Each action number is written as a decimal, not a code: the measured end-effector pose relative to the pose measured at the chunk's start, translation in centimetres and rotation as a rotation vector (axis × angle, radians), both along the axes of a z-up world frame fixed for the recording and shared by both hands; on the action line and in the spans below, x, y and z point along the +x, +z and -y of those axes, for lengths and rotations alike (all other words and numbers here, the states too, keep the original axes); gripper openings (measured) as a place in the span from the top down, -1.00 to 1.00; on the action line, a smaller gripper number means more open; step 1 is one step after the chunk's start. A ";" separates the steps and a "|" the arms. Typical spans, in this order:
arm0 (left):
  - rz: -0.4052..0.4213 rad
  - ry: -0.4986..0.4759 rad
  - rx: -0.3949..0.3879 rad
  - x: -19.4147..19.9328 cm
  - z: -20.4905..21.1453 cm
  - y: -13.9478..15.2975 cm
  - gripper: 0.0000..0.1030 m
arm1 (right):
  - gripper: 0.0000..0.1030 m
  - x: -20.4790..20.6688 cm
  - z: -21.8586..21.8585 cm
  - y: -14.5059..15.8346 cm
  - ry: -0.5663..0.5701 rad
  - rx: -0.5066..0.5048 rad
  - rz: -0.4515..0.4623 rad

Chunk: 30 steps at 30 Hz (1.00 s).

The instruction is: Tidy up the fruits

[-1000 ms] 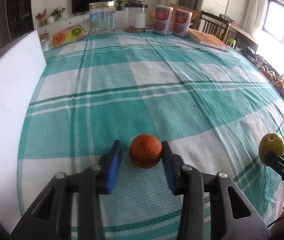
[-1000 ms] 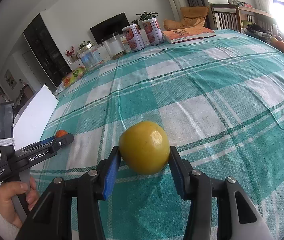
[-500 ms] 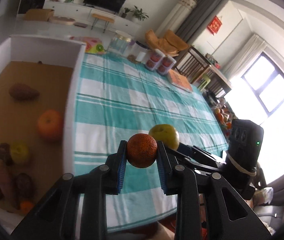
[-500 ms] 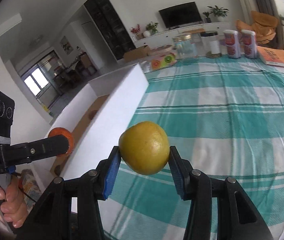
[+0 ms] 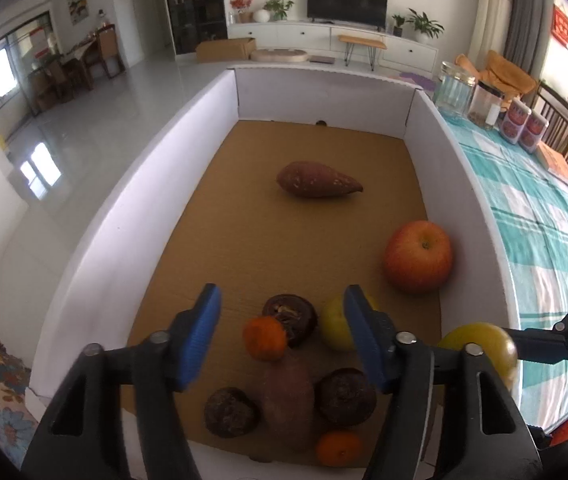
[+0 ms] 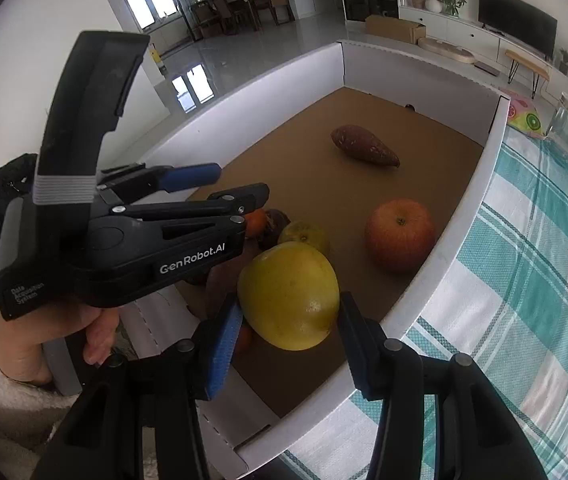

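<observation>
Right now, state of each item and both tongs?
Left tongs: open, empty, over the box.
Right tongs: shut on yellow fruit, at the box edge.
Small orange: loose in the box.
Apple: upright, stem up.
Box: open-topped.
</observation>
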State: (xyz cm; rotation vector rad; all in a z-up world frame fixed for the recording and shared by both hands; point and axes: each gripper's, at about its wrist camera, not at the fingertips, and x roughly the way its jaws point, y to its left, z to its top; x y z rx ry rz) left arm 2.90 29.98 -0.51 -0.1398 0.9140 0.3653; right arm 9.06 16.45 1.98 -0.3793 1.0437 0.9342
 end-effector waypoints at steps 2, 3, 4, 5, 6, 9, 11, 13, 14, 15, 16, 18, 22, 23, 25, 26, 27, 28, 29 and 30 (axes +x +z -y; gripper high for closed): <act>0.010 0.013 0.035 -0.1 0.1 0.2 -0.68 | -0.24 -0.1 0.2 0.2 -0.003 0.008 0.011; 0.014 0.020 0.053 -0.2 0.1 0.3 -0.73 | -0.30 0.0 0.4 0.5 -0.010 0.016 0.012; 0.018 0.028 0.071 -0.2 0.0 0.5 -0.80 | -0.42 0.1 0.5 0.8 -0.016 0.022 0.017; 0.024 0.038 0.091 -0.4 0.1 0.9 -0.83 | -0.52 0.1 0.7 1.1 -0.022 0.025 0.027; 0.031 0.047 0.111 -0.6 0.0 1.2 -0.83 | -0.56 0.0 0.9 1.4 -0.027 0.025 0.037; 0.039 0.079 0.178 -1.3 0.0 2.3 -0.84 | -0.67 0.1 1.3 2.2 -0.054 0.021 0.060; 0.045 0.105 0.205 -1.6 0.0 2.9 -0.86 | -0.73 0.4 1.7 2.4 -0.075 0.025 0.061; 0.051 0.144 0.232 -1.9 0.0 3.5 -0.89 | -0.75 0.3 2.0 2.6 -0.093 0.030 0.056; 0.056 0.156 0.243 -2.0 0.0 3.7 -0.89 | -0.78 0.2 2.1 2.7 -0.102 0.030 0.054; 0.059 0.162 0.241 -2.0 0.0 3.8 -0.89 | -0.80 0.2 2.3 2.7 -0.115 0.027 0.051; 0.060 0.159 0.225 -2.1 -0.2 3.9 -0.89 | -0.85 0.2 2.2 2.8 -0.129 0.022 0.048; 0.057 0.152 0.185 -2.3 -0.5 4.0 -0.89 | -0.86 0.1 2.4 2.9 -0.158 0.020 0.041; 0.044 0.163 0.128 -2.8 -1.3 4.0 -0.89 | -0.88 0.2 2.6 3.2 -0.228 -0.003 0.028; 0.049 0.165 0.128 -3.0 -1.2 4.1 -0.89 | -0.88 0.4 2.5 3.1 -0.241 -0.005 0.025; 0.046 0.159 0.127 -3.2 -1.2 4.3 -0.89 | -0.88 0.2 2.4 3.3 -0.259 -0.010 0.023; 0.044 0.154 0.123 -3.3 -1.4 4.4 -0.89 | -0.88 0.3 2.4 3.3 -0.267 -0.012 0.023; 0.044 0.149 0.118 -3.4 -1.5 4.4 -0.89 | -0.88 0.4 2.4 3.3 -0.273 -0.012 0.022; 0.044 0.147 0.114 -3.4 -1.5 4.4 -0.89 | -0.88 0.4 2.3 3.3 -0.276 -0.013 0.021; 0.044 0.149 0.112 -3.5 -1.7 4.4 -0.89 | -0.88 0.4 2.2 3.2 -0.278 -0.015 0.021; 0.044 0.150 0.108 -3.5 -1.9 4.4 -0.89 | -0.88 0.4 2.2 3.1 -0.280 -0.016 0.019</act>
